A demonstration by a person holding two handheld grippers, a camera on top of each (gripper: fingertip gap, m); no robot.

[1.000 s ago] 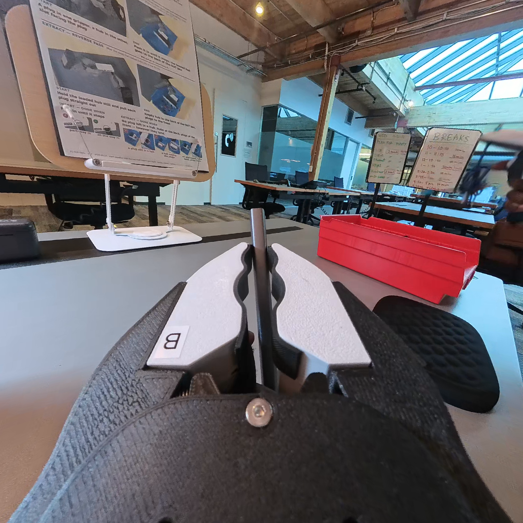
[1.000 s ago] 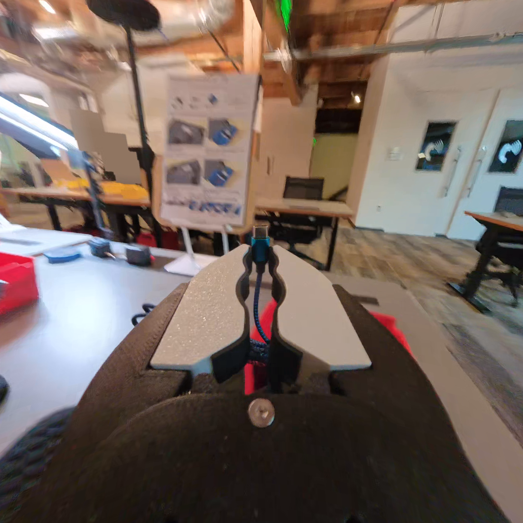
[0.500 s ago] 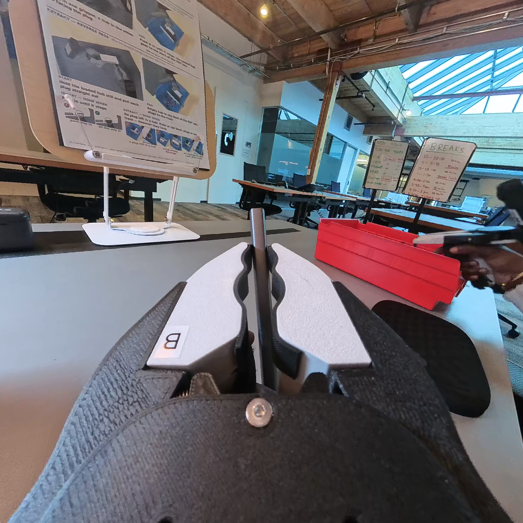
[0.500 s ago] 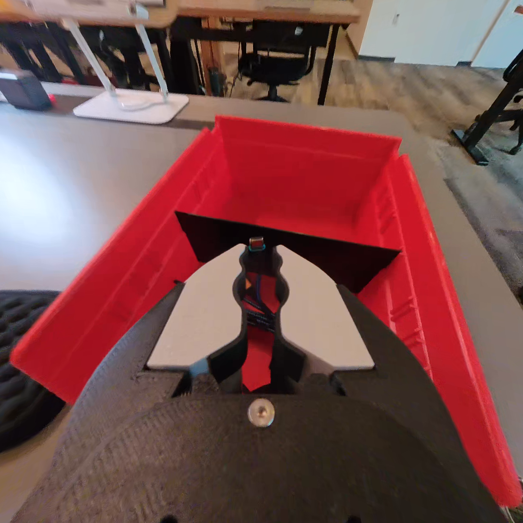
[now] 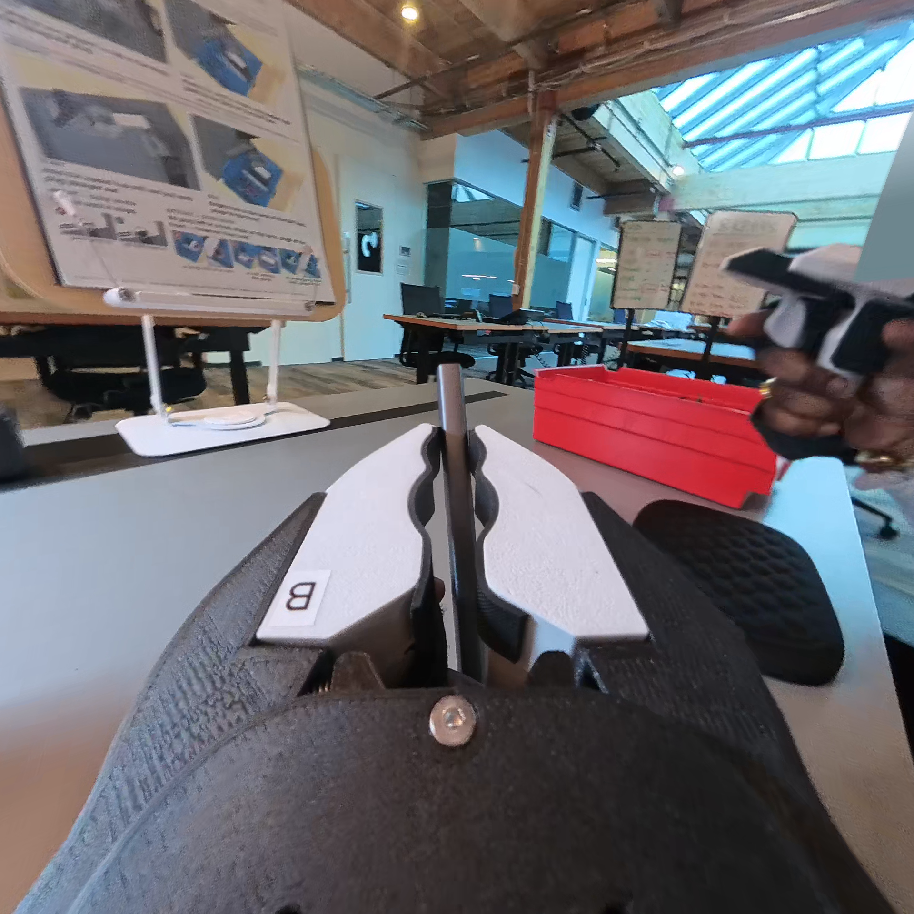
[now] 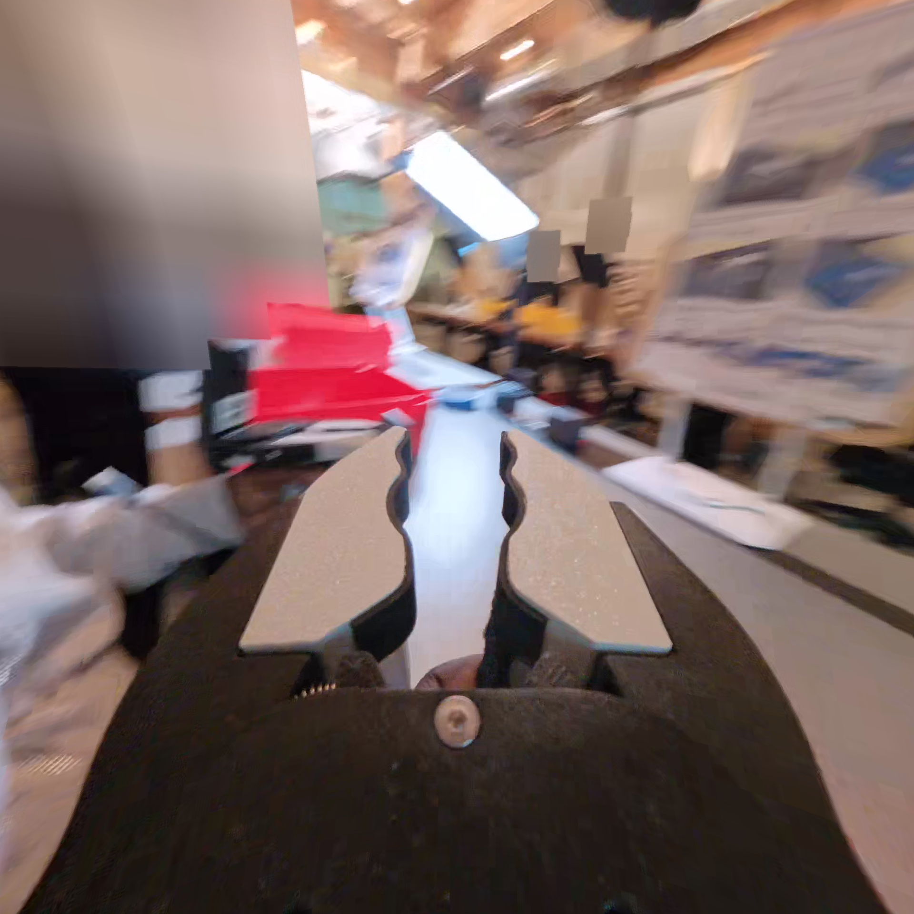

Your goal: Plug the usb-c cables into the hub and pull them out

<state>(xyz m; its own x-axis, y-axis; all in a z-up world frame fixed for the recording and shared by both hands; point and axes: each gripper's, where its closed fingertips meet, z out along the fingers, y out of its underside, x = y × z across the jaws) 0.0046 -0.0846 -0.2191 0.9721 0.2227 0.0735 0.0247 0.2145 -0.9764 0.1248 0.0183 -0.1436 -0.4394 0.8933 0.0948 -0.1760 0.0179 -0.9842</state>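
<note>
My left gripper (image 5: pixel 456 431) is shut on the hub (image 5: pixel 452 425), a thin dark grey slab seen edge-on that sticks up past the fingertips above the grey table (image 5: pixel 148 534). My right gripper (image 6: pixel 453 435) is open and empty; its view is badly motion-blurred. It also shows in the left wrist view (image 5: pixel 811 301) at the far right, held in a hand above the red bin (image 5: pixel 648 425). No usb-c cable is in view.
A black textured pad (image 5: pixel 742 578) lies right of my left gripper. A white stand with an instruction sheet (image 5: pixel 163 163) is at the back left. In the right wrist view a red bin (image 6: pixel 326 371) and a person's sleeve (image 6: pixel 99 534) show, blurred. One gripper's finger ends stand about 20 cm off the other's.
The right gripper held a blue usb-c cable, carried it over the red bin, and is now open and empty, swinging away. The left gripper stays shut on the hub.
</note>
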